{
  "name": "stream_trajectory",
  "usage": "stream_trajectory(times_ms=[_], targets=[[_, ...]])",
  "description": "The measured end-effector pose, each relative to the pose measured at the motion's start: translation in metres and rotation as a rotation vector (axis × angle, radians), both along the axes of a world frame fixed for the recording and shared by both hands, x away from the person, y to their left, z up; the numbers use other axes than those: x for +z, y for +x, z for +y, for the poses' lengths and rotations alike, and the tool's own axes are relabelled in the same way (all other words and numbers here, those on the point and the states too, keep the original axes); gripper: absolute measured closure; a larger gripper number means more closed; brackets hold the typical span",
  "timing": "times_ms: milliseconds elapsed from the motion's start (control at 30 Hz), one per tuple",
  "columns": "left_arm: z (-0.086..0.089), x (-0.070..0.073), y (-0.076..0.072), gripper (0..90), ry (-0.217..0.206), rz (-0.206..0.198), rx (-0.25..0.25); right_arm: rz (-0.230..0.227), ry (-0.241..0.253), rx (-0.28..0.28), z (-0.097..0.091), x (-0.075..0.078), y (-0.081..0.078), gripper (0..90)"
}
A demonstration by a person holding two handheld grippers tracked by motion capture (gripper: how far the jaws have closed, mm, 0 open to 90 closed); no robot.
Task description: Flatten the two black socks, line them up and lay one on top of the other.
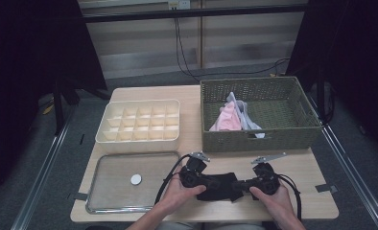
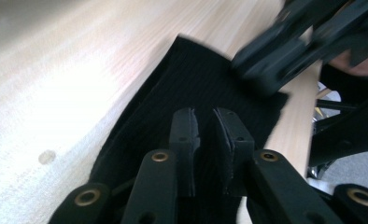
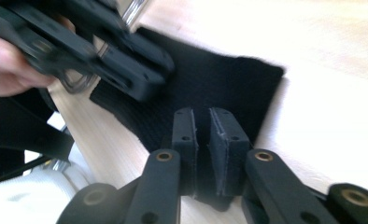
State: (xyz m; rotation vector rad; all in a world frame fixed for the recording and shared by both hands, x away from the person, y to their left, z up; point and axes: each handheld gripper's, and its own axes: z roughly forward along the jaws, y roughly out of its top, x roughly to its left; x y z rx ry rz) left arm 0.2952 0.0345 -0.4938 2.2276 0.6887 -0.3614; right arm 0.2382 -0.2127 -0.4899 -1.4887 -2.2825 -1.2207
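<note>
Black cloth flat on the wooden table, near the front edge, stretched between the two grippers. Ribbed knit visible in the left gripper view and in the right gripper view.

Left gripper at the cloth's left end, jaws pointing toward the other tool. In its own view, pads nearly together with a narrow slit between them, cloth lying under and between them; cannot tell whether pinched or merely resting over the fabric. Ahead of these jaws and to the upper right, the right gripper, blurred, above the far edge of the cloth.

Right gripper at the cloth's right end, facing the left one. In its own view, pads likewise close together with a thin gap, a fold of cloth showing between and below them; grip uncertain here too. Beyond these jaws, upper left, the left gripper over the opposite edge, with a hand behind it.

Further out: left of the left gripper, a metal tray holding a small white disc. Beyond it, a cream divided box. Beyond the right gripper, a green woven basket with pink and grey clothing inside.
</note>
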Motion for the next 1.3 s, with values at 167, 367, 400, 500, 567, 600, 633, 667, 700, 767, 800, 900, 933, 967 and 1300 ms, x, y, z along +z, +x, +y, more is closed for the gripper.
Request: stream_trajectory(times_ms=[167, 367, 400, 500, 567, 600, 633, 667, 700, 767, 800, 900, 933, 967, 1300], targets=[[0.0, -0.002, 0.001, 81.1, -0.003, -0.02, 0.005, 0.001, -0.021, -0.07, -0.011, 0.001, 0.002, 61.5], [-0.001, -0.003, 0.0, 83.6, 0.002, -0.027, 0.014, 0.054, -0.001, -0.06, -0.009, -0.008, 0.001, 56.3], [-0.001, -0.004, 0.001, 84.0, -0.006, -0.02, 0.013, 0.063, 0.007, -0.062, -0.008, -0.008, 0.002, 56.6], [0.0, -0.004, 0.0, 84.4, -0.008, -0.029, 0.013, 0.078, 0.031, -0.057, -0.006, -0.01, 0.005, 59.7], [0.0, -0.004, 0.0, 84.5, -0.011, -0.031, 0.011, 0.082, 0.033, -0.055, -0.004, -0.011, 0.005, 62.4], [0.0, -0.005, 0.0, 84.5, -0.009, -0.029, 0.017, 0.084, 0.032, -0.052, -0.003, -0.011, 0.005, 63.6], [0.0, -0.005, 0.001, 84.6, -0.017, -0.023, 0.016, 0.088, 0.032, -0.051, -0.002, -0.011, 0.006, 64.6], [0.001, -0.006, 0.001, 84.8, -0.015, -0.028, 0.016, 0.091, 0.04, -0.048, -0.001, -0.012, 0.006, 65.7], [0.001, -0.006, 0.0, 85.1, -0.018, -0.028, 0.017, 0.102, 0.051, -0.05, -0.001, -0.013, 0.006, 67.5], [0.001, -0.006, 0.0, 85.5, -0.023, -0.033, 0.017, 0.117, 0.069, -0.043, 0.001, -0.015, 0.007, 71.0], [0.001, -0.007, 0.0, 85.6, -0.027, -0.029, 0.022, 0.121, 0.073, -0.039, 0.003, -0.016, 0.006, 73.6], [0.001, -0.006, -0.004, 85.8, -0.018, -0.055, 0.03, 0.11, 0.072, -0.038, 0.005, -0.014, 0.005, 78.6], [0.0, -0.005, -0.004, 85.8, -0.009, -0.061, 0.035, 0.097, 0.073, -0.043, 0.003, -0.013, 0.005, 80.0], [0.0, -0.006, -0.004, 85.7, -0.016, -0.053, 0.031, 0.085, 0.081, -0.053, 0.001, -0.011, 0.005, 80.9], [-0.003, -0.005, -0.007, 86.0, 0.0, -0.072, 0.044, 0.002, 0.129, -0.036, 0.003, 0.007, 0.004, 82.9]])
